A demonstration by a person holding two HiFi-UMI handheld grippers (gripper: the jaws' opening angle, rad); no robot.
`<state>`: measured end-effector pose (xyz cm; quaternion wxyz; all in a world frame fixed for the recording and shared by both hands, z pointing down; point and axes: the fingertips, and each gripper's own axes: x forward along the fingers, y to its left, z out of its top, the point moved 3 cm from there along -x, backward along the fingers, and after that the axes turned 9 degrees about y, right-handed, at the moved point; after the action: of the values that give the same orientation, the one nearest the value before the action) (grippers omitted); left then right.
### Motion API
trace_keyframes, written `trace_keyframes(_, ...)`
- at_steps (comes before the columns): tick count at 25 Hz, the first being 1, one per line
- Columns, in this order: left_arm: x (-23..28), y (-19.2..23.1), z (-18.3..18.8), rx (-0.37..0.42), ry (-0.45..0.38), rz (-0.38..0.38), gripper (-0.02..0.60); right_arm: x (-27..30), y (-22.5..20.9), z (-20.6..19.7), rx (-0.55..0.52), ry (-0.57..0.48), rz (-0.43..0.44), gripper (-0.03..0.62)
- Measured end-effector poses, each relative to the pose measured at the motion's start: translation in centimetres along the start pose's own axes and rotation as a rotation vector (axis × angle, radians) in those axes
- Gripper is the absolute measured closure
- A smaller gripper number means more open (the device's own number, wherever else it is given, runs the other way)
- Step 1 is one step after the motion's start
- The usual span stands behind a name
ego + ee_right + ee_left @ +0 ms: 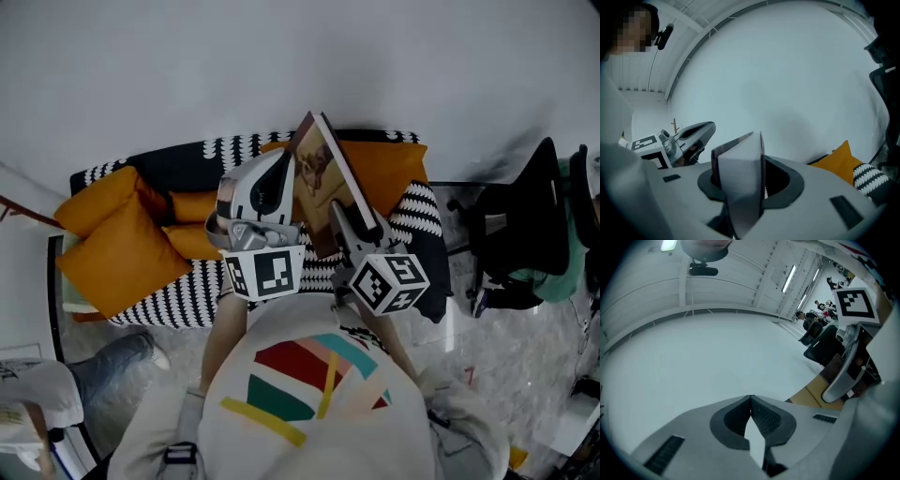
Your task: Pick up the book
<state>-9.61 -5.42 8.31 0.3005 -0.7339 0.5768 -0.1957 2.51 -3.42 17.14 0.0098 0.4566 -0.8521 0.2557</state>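
Observation:
The book (323,178) stands lifted above the sofa, its brown picture cover turned to the left. My right gripper (345,217) is shut on its lower edge. In the right gripper view the book (740,187) fills the gap between the jaws, pale page edges toward the camera. My left gripper (281,167) is raised just left of the book, and I cannot tell whether it touches the cover. In the left gripper view its jaws (751,398) meet at the tips against a white wall, with no part of the book between them. The right gripper (848,366) shows there at the right.
Below lies a sofa with a black-and-white patterned cover (187,291) and several orange cushions (122,248). A black office chair (525,225) stands at the right. A white wall rises behind the sofa. An orange cushion (839,161) shows low right in the right gripper view.

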Motion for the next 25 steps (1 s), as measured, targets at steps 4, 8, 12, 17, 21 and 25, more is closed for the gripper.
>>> trace_keyframes(4, 0.2, 0.5, -0.4, -0.013, 0.007, 0.008, 0.577, 0.1, 0.2, 0.4, -0.080, -0.003, -0.042, 0.441)
trace_keyframes(8, 0.5, 0.6, -1.0, -0.017, 0.018, 0.005, 0.577, 0.3, 0.0, 0.6, -0.090, -0.015, -0.058, 0.441)
trace_keyframes(12, 0.6, 0.2, -1.0, -0.015, 0.029, 0.000, 0.577, 0.4, -0.1, 0.7, -0.091, -0.017, -0.055, 0.441)
trace_keyframes(17, 0.7, -0.6, -1.0, -0.008, 0.040, -0.010, 0.577, 0.4, 0.0, 0.6, -0.129, -0.018, -0.046, 0.441)
trace_keyframes(21, 0.5, -0.7, -1.0, -0.002, 0.049, -0.010, 0.577, 0.4, 0.0, 0.5, -0.141, -0.015, -0.044, 0.441)
trace_keyframes(25, 0.7, -0.6, -1.1, 0.002, 0.046, 0.001, 0.577, 0.5, -0.4, 0.4, -0.141, -0.019, -0.045, 0.441)
